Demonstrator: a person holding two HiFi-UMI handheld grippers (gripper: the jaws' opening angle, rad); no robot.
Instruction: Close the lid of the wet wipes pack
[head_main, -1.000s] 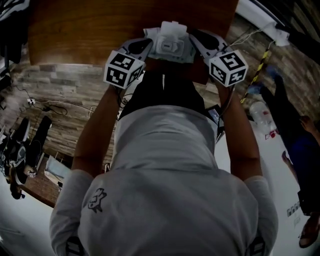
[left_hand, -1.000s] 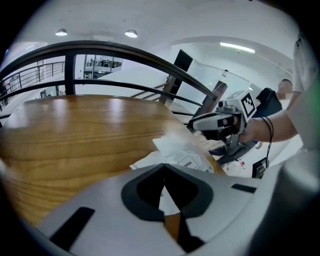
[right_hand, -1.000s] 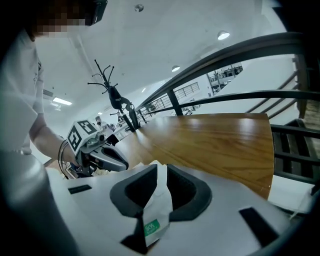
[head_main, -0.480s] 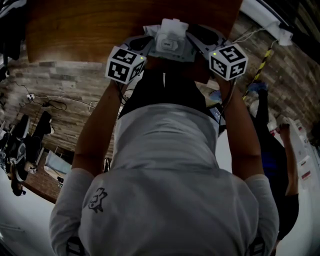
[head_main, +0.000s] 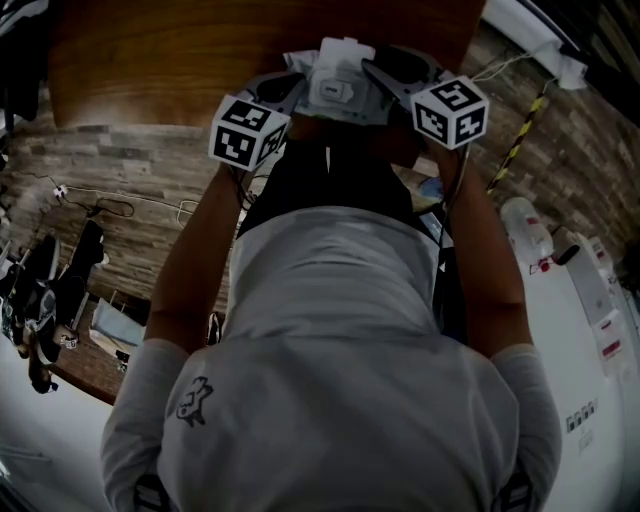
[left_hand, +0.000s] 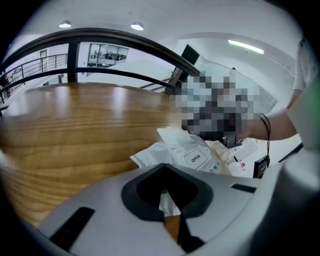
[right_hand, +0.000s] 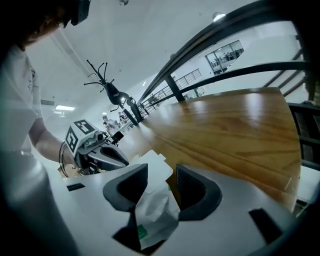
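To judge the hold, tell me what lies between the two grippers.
The wet wipes pack, in the head view. The right gripper's jaws have just been opening, the pack's end between them.

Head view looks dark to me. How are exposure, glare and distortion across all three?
Head view: underexposed with dim corners; the wet wipes pack is small but legible. Left gripper view: fisheye bows the railing, there is soft glare on the wooden table, and a mosaic patch is overlaid. Right gripper view: heavy dark vignette, bright ceiling, a glare streak on the table, and the pack is sharp up close.
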